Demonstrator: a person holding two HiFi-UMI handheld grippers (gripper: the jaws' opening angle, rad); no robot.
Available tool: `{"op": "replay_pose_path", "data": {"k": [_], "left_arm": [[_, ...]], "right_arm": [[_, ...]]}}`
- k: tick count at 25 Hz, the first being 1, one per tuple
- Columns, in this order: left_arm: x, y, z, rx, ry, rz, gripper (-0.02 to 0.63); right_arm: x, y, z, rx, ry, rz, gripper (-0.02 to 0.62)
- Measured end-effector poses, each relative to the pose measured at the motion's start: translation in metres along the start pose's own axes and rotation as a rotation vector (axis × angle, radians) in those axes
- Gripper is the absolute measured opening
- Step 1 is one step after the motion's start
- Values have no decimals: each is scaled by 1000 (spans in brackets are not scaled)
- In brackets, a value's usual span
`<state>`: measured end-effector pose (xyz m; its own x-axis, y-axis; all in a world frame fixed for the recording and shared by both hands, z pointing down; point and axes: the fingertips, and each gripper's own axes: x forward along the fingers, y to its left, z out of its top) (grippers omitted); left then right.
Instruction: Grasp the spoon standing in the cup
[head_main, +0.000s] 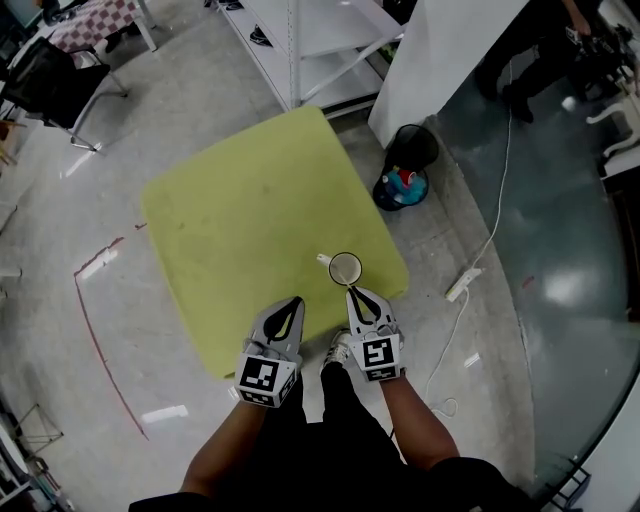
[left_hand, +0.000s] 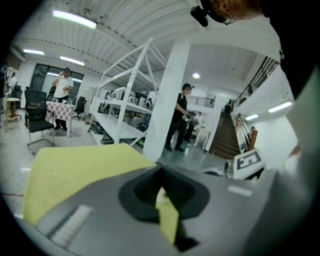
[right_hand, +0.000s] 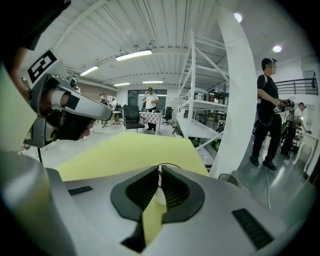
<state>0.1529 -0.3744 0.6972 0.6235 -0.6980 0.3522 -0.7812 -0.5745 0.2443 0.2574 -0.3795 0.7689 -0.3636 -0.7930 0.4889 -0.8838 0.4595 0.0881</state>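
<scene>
A white cup (head_main: 345, 268) stands near the front right corner of the yellow-green table (head_main: 240, 200). My right gripper (head_main: 353, 291) reaches to the cup's near rim. In the right gripper view its jaws (right_hand: 159, 170) stand almost together, with a thin pale sliver, the spoon's handle, caught between the tips and the cup (right_hand: 160, 195) showing white behind them. The spoon's bowl is hidden. My left gripper (head_main: 296, 301) hovers over the table's front edge, left of the cup, shut and empty (left_hand: 161, 170).
Beyond the table's right corner stands a black bin (head_main: 405, 165) next to a white pillar. White shelving (head_main: 310, 50) rises behind the table. A power strip with its cable (head_main: 463, 285) lies on the floor at the right. A person (right_hand: 267, 110) stands by the pillar.
</scene>
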Motion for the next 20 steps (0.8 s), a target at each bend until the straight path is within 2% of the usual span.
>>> {"op": "replay_pose_path", "data": {"k": [3,12,20], "left_arm": [[-2,-3,5,5,-8,-8,6],[-6,-14,21,24,-36,-28,6],[-12,-23,46,53,-59,-48,6]], "right_arm": [[-6,-1,10,31,-21,-2,20],[-28,-8,40,14,-89,-18,12],[-57,-12,89,17,-180,-39,11]]}}
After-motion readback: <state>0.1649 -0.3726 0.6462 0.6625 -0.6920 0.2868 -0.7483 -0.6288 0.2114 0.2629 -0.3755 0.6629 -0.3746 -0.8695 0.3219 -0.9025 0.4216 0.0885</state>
